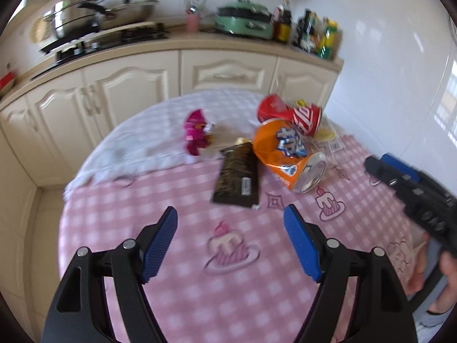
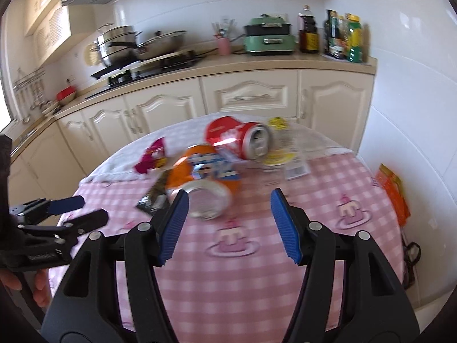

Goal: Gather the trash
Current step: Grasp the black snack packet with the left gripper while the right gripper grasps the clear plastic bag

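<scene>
A heap of trash lies at the far side of the round table (image 1: 177, 300). It holds a crushed orange can (image 1: 285, 157) (image 2: 205, 183), a red can (image 1: 288, 114) (image 2: 240, 140), a dark flat wrapper (image 1: 237, 177) (image 2: 152, 197), a magenta wrapper (image 1: 195, 131) (image 2: 151, 157) and clear packaging with yellow print (image 1: 325, 134) (image 2: 285, 148). My left gripper (image 1: 230, 211) (image 2: 91, 208) hovers open above the pink cloth, short of the dark wrapper. My right gripper (image 2: 229, 194) (image 1: 377, 161) is open too, with nothing between its fingers, and points at the orange can.
Behind the table runs a cream kitchen counter (image 2: 257, 65) with a stove, pots (image 2: 120, 45), a green appliance (image 2: 268, 41) and bottles (image 2: 342, 37). A white tiled wall (image 2: 414, 114) closes the right side. An orange packet (image 2: 391, 191) sits by it.
</scene>
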Tool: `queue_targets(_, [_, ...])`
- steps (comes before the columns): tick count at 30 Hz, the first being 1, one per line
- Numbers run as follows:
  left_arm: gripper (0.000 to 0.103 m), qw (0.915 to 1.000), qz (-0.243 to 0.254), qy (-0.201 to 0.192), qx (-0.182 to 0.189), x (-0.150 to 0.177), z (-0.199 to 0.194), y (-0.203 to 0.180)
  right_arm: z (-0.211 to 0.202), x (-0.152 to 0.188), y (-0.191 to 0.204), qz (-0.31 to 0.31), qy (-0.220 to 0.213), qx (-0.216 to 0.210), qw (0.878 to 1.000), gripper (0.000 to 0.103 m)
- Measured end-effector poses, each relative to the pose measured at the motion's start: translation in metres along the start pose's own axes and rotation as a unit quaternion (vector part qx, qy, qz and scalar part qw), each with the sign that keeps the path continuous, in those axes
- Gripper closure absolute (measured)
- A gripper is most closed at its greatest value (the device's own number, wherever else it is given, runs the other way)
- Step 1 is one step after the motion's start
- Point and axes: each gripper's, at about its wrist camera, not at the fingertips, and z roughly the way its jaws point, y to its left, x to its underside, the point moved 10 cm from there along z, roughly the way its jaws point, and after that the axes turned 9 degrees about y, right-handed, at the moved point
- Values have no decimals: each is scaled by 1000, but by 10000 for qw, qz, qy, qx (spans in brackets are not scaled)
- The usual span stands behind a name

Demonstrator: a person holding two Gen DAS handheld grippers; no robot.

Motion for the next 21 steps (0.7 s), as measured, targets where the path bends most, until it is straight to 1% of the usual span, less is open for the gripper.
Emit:
queue_targets(1, [28,9999,58,104,-57,-5,13,-3,2,-2,-7,40,12,35,10000,42])
queue_targets(5, [28,9990,148,374,-205,-12,45,-6,14,-10,-38,247,137,147,9995,41])
queue_targets(10, [28,9972,292,563,-383,-22,68,-5,38,-14,-66,411,391,289,9980,41])
queue_targets(14, [29,9957,391,719,-432,-24,81,-3,65,-15,-77,425,753,378,9955,40])
queue_targets(15, [34,9958,448,670,-442,-24,81,-3,72,-16,-77,431,821,338,9951,40])
queue_targets(16, [44,9958,544,605,-408,-24,80,-4,77,-18,-77,418,869,329,9948,40])
queue_targets(17, [50,9959,585,583,-371,-24,79,-5,85,-22,-76,412,916,301,9945,40])
queue_targets(18, [55,9960,578,583,-340,-24,77,-4,88,-25,-77,409,929,284,9944,40])
queue_targets(19, [63,9961,556,588,-342,-24,77,-2,95,-29,-79,398,963,281,9942,40])
queue_targets(21, [65,9965,534,584,-281,-24,76,1,104,-35,-84,444,1007,308,9935,40])
